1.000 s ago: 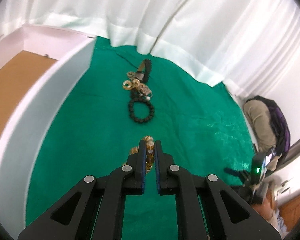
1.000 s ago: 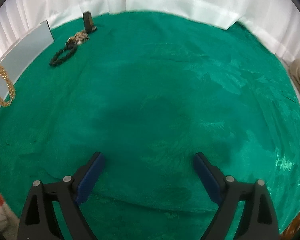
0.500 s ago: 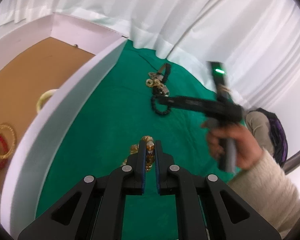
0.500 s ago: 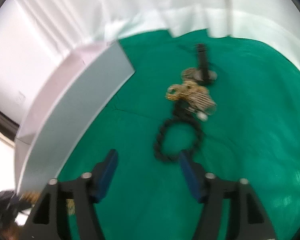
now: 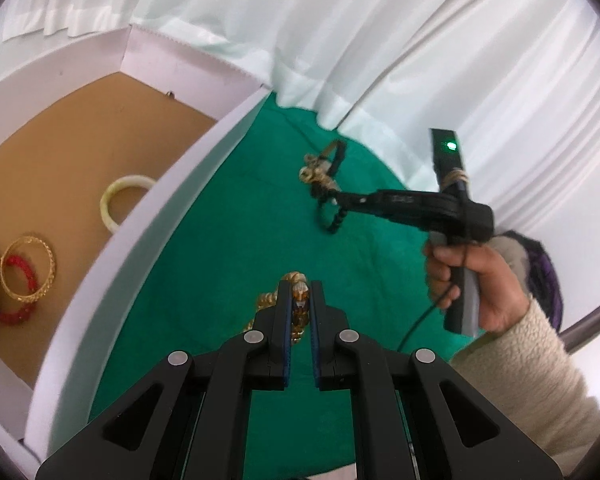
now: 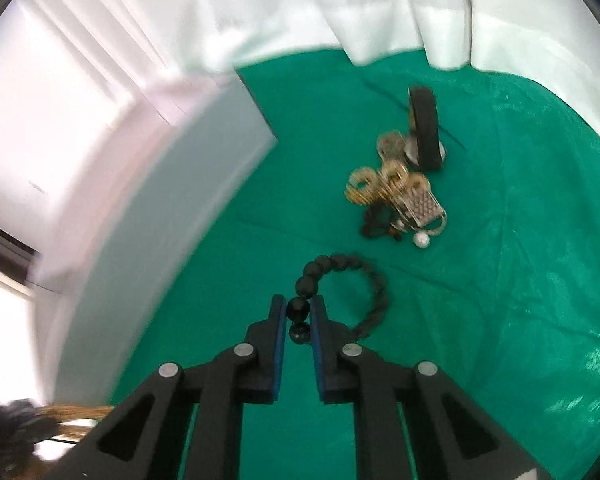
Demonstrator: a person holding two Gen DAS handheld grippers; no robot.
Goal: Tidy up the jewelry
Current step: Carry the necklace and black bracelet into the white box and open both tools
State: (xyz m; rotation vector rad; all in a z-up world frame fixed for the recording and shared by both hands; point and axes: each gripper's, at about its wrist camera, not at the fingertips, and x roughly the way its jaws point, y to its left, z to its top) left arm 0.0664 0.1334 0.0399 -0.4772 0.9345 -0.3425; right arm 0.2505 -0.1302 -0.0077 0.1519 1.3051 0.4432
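We find the box (image 5: 148, 248) standing on the cloth (image 5: 228, 216) to the left, with three bangles (image 5: 27, 276) lying inside on its floor, one (image 5: 124, 202) set farther back than the other two. To the right of the box wall, the left gripper (image 5: 299, 294) holds a chain (image 5: 298, 312) above the cloth. Farther back, the right gripper (image 6: 299, 314) holds a bead bracelet (image 6: 340, 284), and behind it a heap of jewelry (image 6: 396, 196) lies on the cloth with a watch (image 6: 424, 132) at its far end.

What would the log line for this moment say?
left tongs: shut on gold chain | right tongs: shut on black beads | box: bangles inside
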